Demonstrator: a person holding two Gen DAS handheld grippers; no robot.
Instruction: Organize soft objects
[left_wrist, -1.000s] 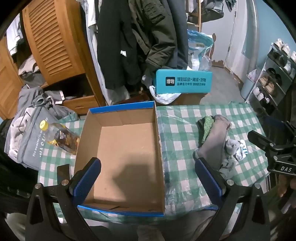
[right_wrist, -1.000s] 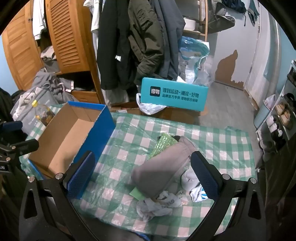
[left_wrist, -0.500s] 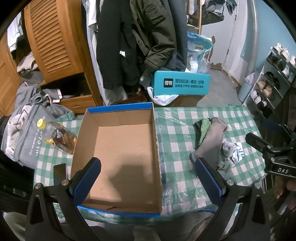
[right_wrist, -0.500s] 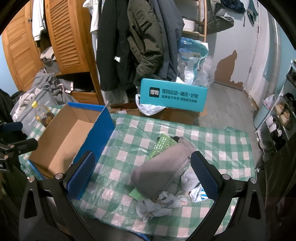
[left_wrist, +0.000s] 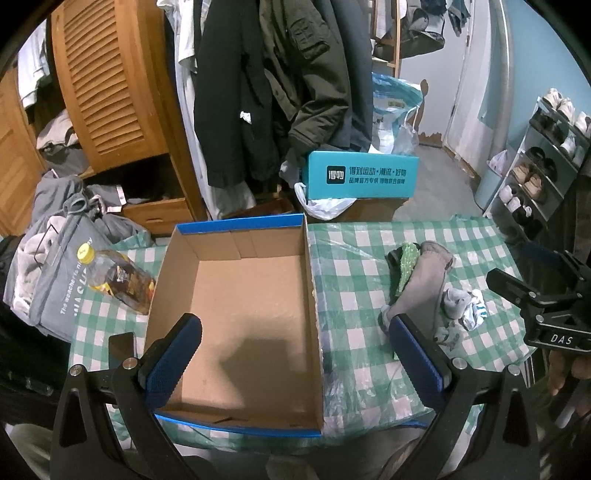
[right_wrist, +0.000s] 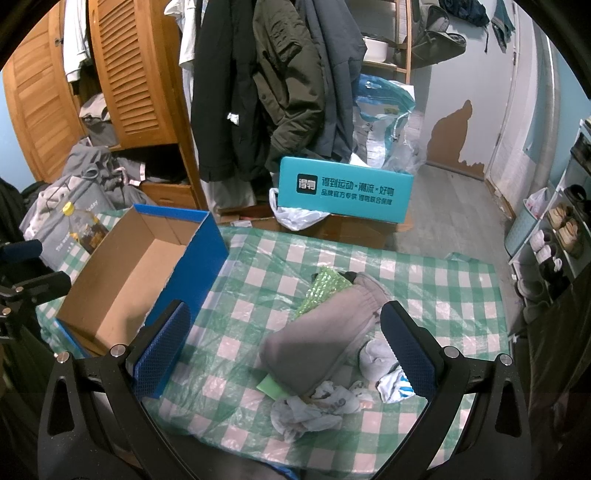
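Note:
An empty blue-edged cardboard box (left_wrist: 243, 317) sits on the green checked table (left_wrist: 354, 288); it also shows in the right wrist view (right_wrist: 129, 280). Right of it lies a pile of soft things: a folded grey garment (right_wrist: 321, 339), a green textured cloth (right_wrist: 321, 288), crumpled white socks (right_wrist: 317, 406) and a grey sock (right_wrist: 376, 358). The pile also shows in the left wrist view (left_wrist: 421, 284). My left gripper (left_wrist: 291, 354) is open and empty above the box's near end. My right gripper (right_wrist: 284, 350) is open and empty above the pile.
A bottle of amber liquid (left_wrist: 118, 280) lies left of the box beside a grey bag (left_wrist: 55, 280). A teal box (right_wrist: 343, 192) stands behind the table. Coats (right_wrist: 273, 85) and a wooden wardrobe (right_wrist: 122, 74) stand behind. A shoe rack (left_wrist: 546, 166) is on the right.
Both grippers have pulled back and up slightly, so the box and pile look a little smaller. Nothing on the table has moved.

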